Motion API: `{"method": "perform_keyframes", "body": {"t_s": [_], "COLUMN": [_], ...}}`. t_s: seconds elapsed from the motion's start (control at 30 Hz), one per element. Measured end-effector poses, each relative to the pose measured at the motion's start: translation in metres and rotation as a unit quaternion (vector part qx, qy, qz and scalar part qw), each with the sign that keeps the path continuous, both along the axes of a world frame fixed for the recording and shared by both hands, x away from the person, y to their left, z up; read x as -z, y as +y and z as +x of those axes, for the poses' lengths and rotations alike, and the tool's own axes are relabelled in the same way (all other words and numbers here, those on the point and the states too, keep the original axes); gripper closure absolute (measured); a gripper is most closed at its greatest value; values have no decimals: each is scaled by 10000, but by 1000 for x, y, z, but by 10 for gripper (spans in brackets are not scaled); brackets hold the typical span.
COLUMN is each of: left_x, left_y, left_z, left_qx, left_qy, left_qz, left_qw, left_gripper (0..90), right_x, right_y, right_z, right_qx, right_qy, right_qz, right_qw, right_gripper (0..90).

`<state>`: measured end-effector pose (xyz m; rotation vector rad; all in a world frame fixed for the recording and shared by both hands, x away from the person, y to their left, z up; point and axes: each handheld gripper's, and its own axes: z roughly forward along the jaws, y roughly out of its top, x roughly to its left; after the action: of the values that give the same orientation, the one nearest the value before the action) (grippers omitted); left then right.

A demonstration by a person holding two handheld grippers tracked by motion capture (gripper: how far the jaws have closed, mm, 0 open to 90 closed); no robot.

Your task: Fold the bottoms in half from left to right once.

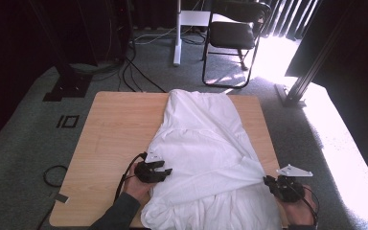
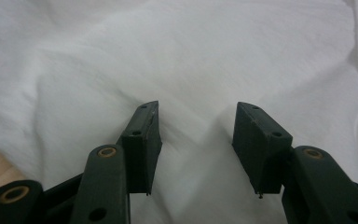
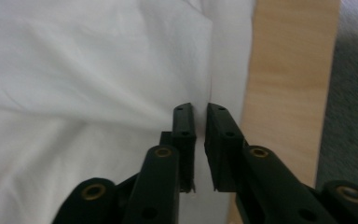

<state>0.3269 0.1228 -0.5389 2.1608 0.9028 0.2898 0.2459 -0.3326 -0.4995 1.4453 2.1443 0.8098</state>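
Right hand-held gripper [image 3: 200, 109], nearly closed, pinches the white cloth [image 1: 206, 143] at the counter [image 1: 115, 124] right edge. Left hand-held gripper [image 2: 198, 109] gapes half-open over cloth, gripping nothing. High view shows bare counter left.

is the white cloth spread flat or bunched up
Bunched, not flat. The white cloth lies rumpled on the table, with folds drawn toward the right gripper and its near edge gathered in creases.

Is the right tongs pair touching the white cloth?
Touching. In the right gripper view the right tongs stand nearly closed with a thin fold of the white cloth pinched between them; the high view shows cloth creases drawn toward them.
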Motion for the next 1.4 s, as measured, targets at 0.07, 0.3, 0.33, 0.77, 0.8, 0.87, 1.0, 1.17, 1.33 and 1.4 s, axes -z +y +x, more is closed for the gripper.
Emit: {"method": "perform_keyframes", "body": {"t_s": [0.07,0.3,0.33,0.77,0.8,0.87,1.0,1.17,1.33,1.4], "left_x": [1,1,1,3,4,6,6,9,7,5], "left_y": [-1,-3,-3,-2,-3,-5,-6,-4,-3,-2], "left_z": [-1,-2,-2,-19,-27,-36,-49,-62,-71,-72], "left_qx": [27,37,35,126,166,274,396,454,533,514], "left_qy": [5,18,30,145,207,238,279,328,340,287], "left_qz": [27,3,-3,-68,-117,-99,-64,-39,-48,-100], "left_qw": [10000,10000,10000,9998,9996,9993,9988,9984,9980,9982], "left_gripper": [522,517,517,518,519,520,517,516,513,514], "right_x": [2,-7,-6,24,20,14,4,2,7,8], "right_y": [-4,22,27,58,56,49,30,-1,-27,-31], "right_z": [-1,32,41,89,82,68,38,5,-20,-25], "right_qx": [91,-124,-149,-520,-561,-574,-516,-196,-43,-8], "right_qy": [-35,-402,-413,290,264,175,15,-30,228,191], "right_qz": [94,376,369,227,196,193,202,152,316,316], "right_qw": [9999,9984,9984,9980,9979,9980,9985,9997,9992,9993], "right_gripper": [658,528,507,794,830,872,884,886,823,695]}}
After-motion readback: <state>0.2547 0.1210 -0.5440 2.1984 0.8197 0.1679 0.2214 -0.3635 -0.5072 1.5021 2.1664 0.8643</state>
